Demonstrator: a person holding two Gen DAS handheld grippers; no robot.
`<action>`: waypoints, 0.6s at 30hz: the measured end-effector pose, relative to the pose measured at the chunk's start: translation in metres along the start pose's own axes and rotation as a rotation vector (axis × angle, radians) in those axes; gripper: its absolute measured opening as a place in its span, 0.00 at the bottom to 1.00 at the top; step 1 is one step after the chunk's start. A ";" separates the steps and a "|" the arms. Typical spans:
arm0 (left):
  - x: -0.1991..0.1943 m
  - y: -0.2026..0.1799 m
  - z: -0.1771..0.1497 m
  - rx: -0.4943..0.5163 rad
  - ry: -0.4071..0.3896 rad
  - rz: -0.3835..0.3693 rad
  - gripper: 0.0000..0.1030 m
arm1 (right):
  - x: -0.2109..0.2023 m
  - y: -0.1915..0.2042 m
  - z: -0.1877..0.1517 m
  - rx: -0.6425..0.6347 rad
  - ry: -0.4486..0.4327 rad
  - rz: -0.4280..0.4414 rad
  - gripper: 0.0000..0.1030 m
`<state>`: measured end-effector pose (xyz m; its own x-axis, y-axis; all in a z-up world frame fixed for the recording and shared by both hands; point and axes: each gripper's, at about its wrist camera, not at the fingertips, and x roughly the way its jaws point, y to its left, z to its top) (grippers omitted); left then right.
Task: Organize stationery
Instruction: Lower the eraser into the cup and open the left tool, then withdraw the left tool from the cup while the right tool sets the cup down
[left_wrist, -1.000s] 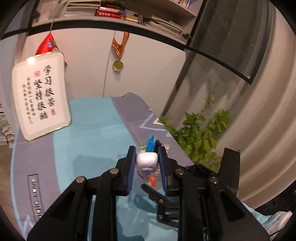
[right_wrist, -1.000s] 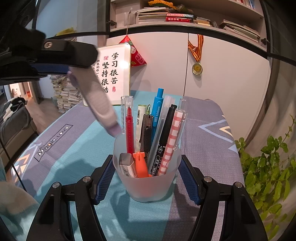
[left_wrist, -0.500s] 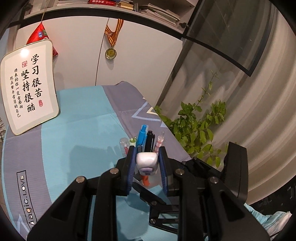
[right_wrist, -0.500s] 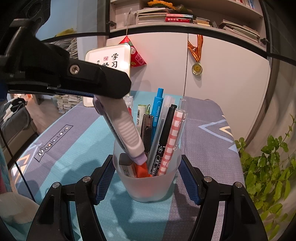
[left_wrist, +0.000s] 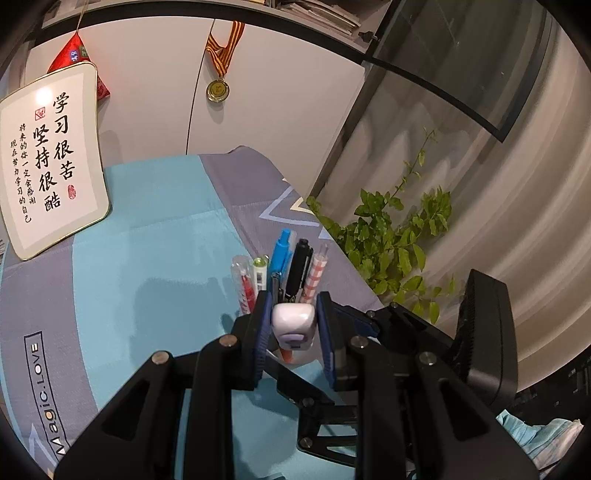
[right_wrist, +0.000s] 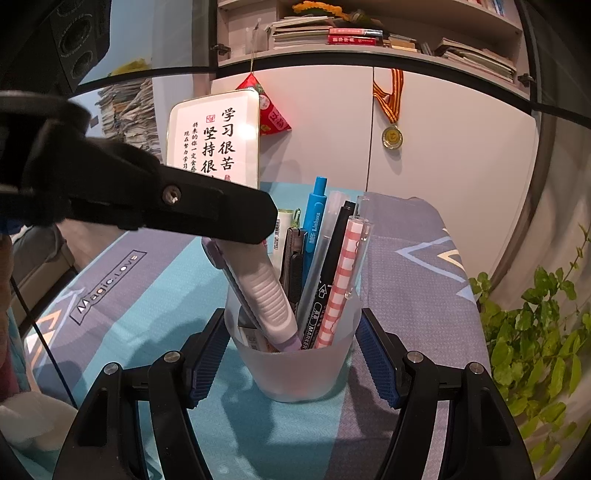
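A frosted plastic cup (right_wrist: 295, 365) stands on the blue and grey tablecloth and holds several pens: a blue pen (right_wrist: 316, 218), a black marker (right_wrist: 328, 280), a pink checked pen (right_wrist: 341, 284). My left gripper (left_wrist: 293, 325) is shut on a white and lilac correction-tape pen (left_wrist: 291, 319), whose lower end is inside the cup in the right wrist view (right_wrist: 266, 295). My right gripper (right_wrist: 293, 354) is open, its blue pads on both sides of the cup, apart from it.
A framed calligraphy sign (right_wrist: 216, 144) leans at the back of the table. A medal (right_wrist: 392, 136) hangs on the white cabinet. A green plant (left_wrist: 391, 236) stands beyond the table's right edge. The left gripper's arm (right_wrist: 147, 199) crosses above the cup.
My left gripper has moved right and down with the correction-tape pen, whose tip went from above the cup's rim to deep inside the cup. The right gripper has not moved.
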<state>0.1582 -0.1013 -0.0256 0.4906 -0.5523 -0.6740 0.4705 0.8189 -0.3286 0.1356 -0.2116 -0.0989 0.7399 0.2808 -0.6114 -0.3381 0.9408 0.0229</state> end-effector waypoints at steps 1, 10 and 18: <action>0.001 -0.001 0.000 0.000 0.001 0.000 0.23 | 0.000 -0.001 0.000 0.003 0.000 0.002 0.68; 0.003 -0.006 0.001 0.005 0.004 0.003 0.22 | -0.001 -0.003 -0.002 0.011 0.000 0.009 0.68; 0.001 -0.009 0.001 0.013 -0.007 0.008 0.23 | -0.003 -0.003 -0.005 0.018 -0.003 0.013 0.68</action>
<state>0.1551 -0.1088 -0.0226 0.4997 -0.5470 -0.6717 0.4757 0.8213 -0.3149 0.1313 -0.2167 -0.1008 0.7372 0.2936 -0.6085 -0.3375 0.9402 0.0447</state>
